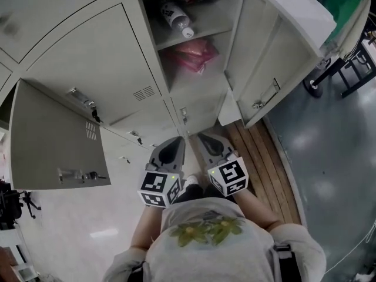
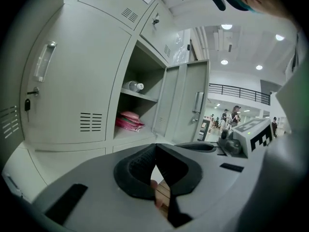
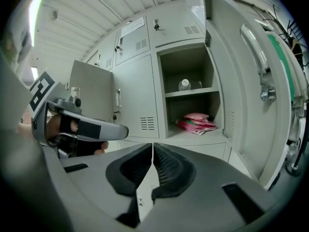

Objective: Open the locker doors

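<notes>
A bank of grey lockers faces me. One middle locker stands with its door (image 1: pixel 276 57) swung out to the right; inside are a bottle (image 1: pixel 176 17) on the upper shelf and a pink bag (image 1: pixel 197 54) below it. Another door (image 1: pixel 53 140) hangs open at the left. Between them is a closed tall door (image 1: pixel 94 57) with a handle and vents. Under the open locker, a small lower door (image 1: pixel 200 111) is closed. My left gripper (image 1: pixel 171 148) and right gripper (image 1: pixel 212 145) hang side by side close to my body, both shut and empty, apart from the lockers.
A strip of wooden floor (image 1: pixel 258 163) runs along the locker base at the right, with glossy grey floor beyond. Black chair legs and a wheel (image 1: pixel 329 75) stand behind the open right door. The left gripper view shows people far off in a hall (image 2: pixel 231 115).
</notes>
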Demonstrator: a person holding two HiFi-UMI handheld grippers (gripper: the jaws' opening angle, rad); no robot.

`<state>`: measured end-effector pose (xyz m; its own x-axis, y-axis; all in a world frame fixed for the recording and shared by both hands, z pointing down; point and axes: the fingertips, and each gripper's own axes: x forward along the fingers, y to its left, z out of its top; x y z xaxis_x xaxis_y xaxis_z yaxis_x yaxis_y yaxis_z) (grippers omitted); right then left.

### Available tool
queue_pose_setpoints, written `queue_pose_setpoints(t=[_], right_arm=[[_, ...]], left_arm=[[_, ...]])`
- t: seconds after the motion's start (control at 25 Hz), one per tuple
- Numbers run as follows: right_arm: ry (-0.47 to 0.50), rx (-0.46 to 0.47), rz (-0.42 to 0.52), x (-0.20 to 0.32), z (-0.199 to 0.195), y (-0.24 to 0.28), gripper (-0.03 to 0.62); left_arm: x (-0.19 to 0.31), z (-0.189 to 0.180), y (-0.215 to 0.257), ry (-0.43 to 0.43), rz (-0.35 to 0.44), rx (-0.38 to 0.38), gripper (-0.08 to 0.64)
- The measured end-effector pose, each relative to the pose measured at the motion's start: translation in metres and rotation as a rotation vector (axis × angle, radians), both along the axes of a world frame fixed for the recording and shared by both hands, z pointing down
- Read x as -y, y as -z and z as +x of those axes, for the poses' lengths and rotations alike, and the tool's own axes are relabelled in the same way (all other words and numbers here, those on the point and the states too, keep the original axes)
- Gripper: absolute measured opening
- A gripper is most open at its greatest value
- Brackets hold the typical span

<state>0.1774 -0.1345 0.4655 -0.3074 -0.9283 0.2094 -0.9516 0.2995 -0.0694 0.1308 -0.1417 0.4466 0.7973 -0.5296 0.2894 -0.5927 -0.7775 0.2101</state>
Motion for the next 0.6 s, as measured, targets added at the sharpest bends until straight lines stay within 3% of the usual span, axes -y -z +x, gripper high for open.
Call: queue_pose_setpoints(t=[0.6], right_arm=[[0.034,0.029,-0.13,0.051,-0.025,-0.079,0.034]], left_arm=[[0.019,-0.03,-0.055,0.059,-0.083,0.045,0.029]])
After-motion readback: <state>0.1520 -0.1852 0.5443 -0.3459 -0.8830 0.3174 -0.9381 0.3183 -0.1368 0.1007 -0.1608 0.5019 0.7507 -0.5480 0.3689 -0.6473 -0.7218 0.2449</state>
